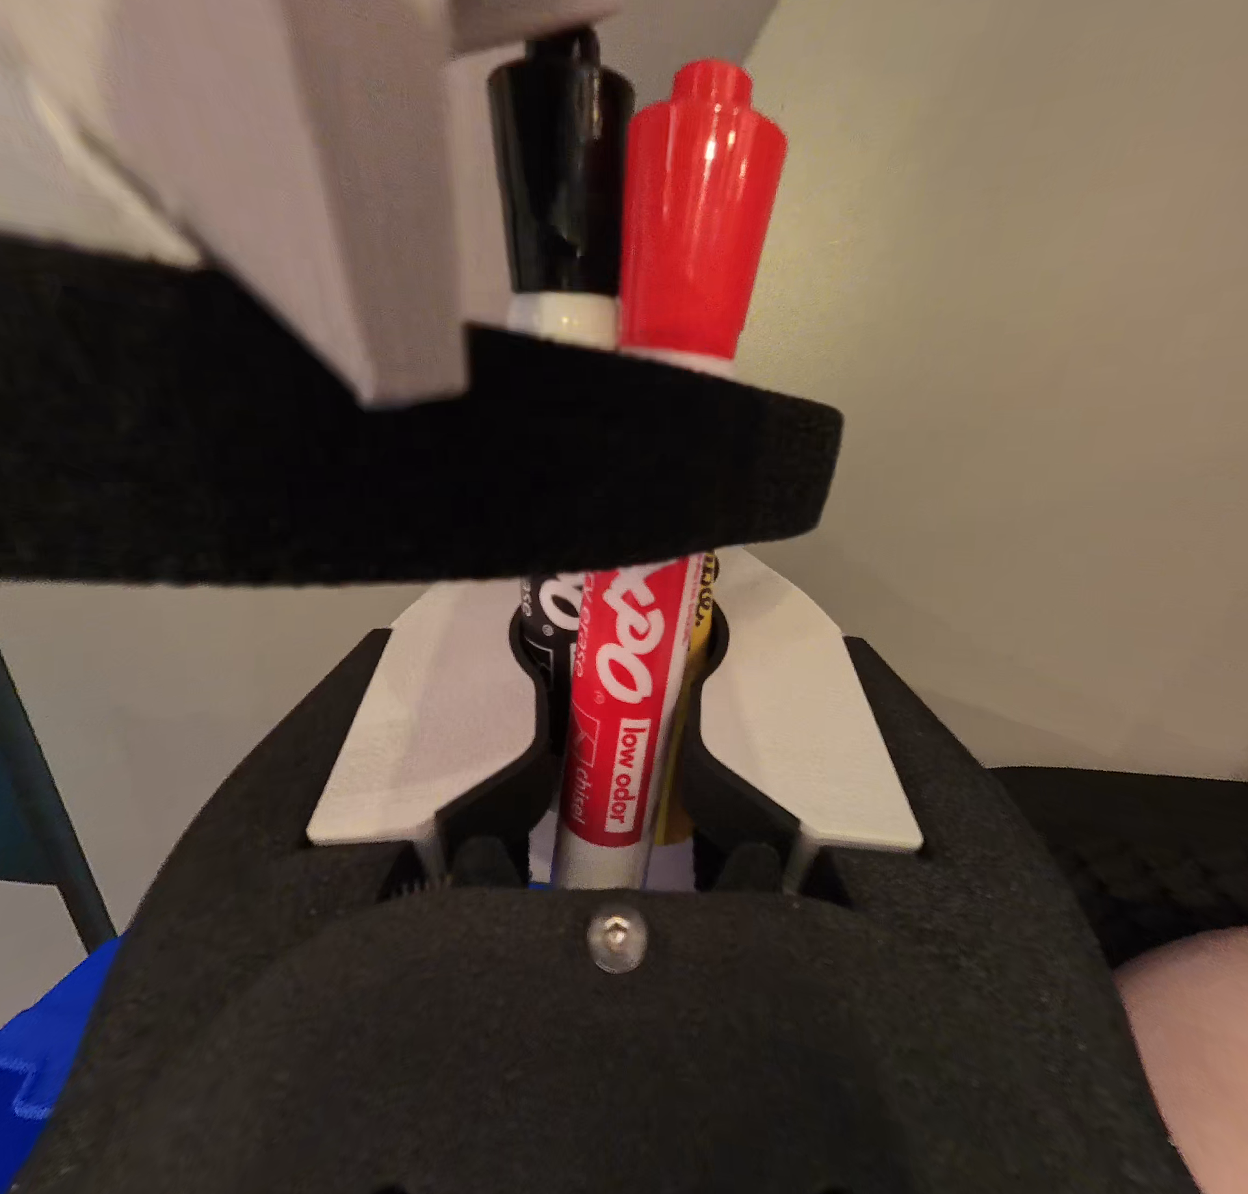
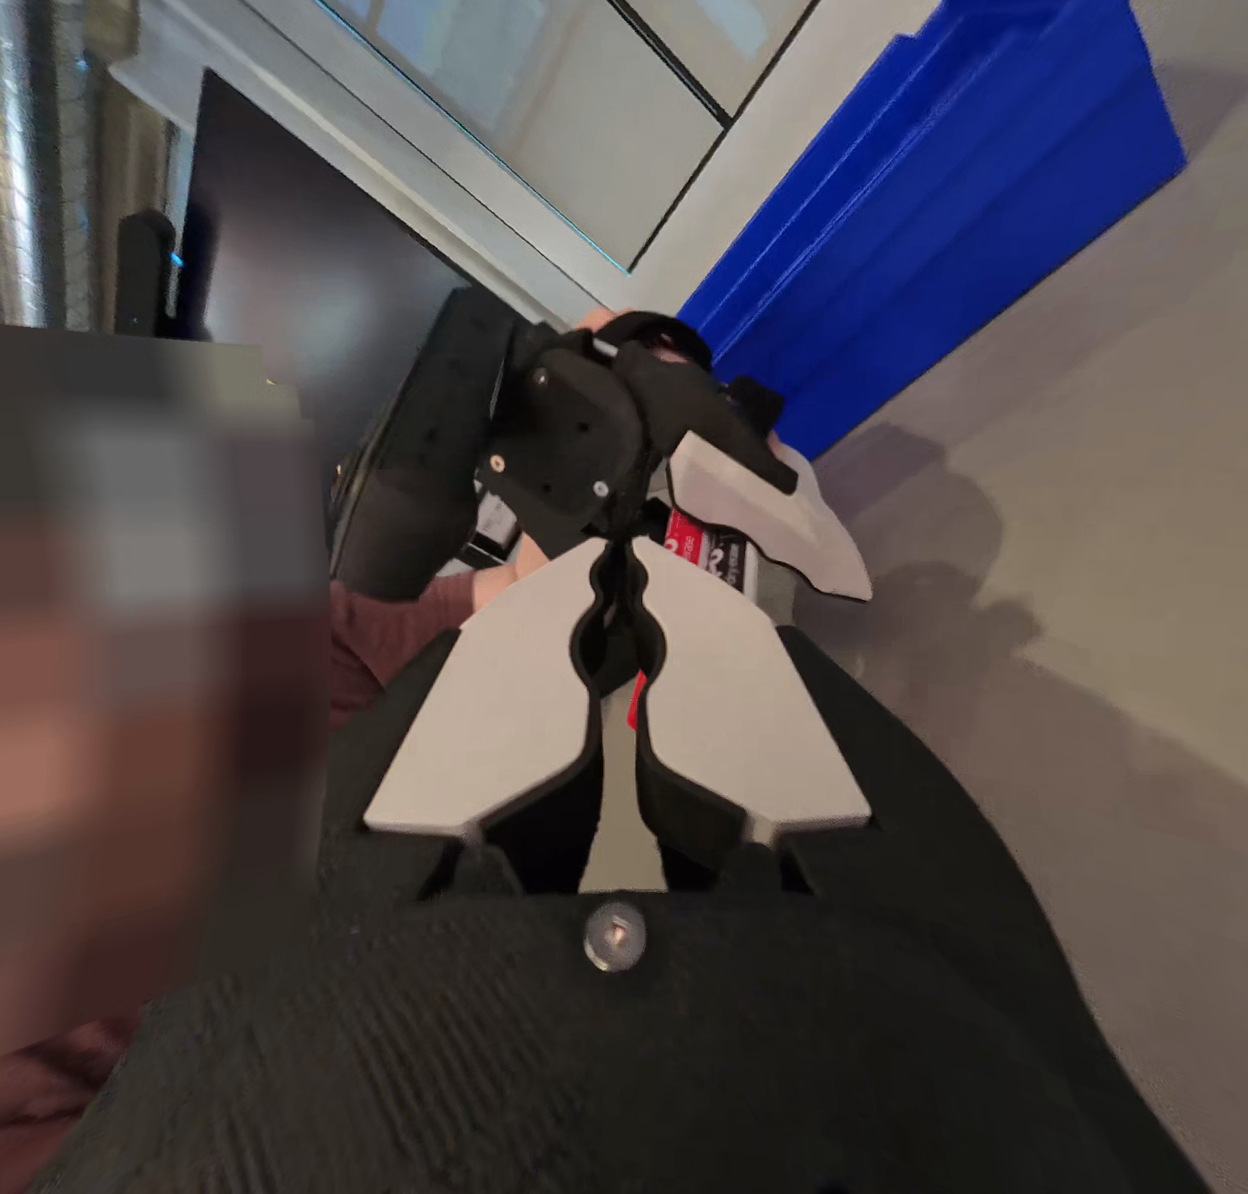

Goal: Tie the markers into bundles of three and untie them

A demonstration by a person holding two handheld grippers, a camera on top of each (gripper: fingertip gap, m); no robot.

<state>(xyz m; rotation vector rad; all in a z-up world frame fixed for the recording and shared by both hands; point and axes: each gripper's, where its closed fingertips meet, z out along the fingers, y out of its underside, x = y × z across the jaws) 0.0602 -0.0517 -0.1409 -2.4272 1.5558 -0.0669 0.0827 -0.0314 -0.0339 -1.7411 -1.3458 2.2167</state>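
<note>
My left gripper is shut on a bundle of three markers that stands upright between its fingers: a red marker in front, a black marker to its left and a yellow one mostly hidden behind. A wide black strap loops around the markers just below the caps and runs off to the left. My right gripper is shut on the strap's free end. One of its white fingers shows blurred at the upper left. The left gripper's white finger and the markers show farther off in the right wrist view.
A blue bin stands on the grey surface behind the left gripper, and its corner shows in the left wrist view. A dark monitor is at the left. A person's maroon sleeve lies below it. Tip to tip, the grippers are about 11 cm apart.
</note>
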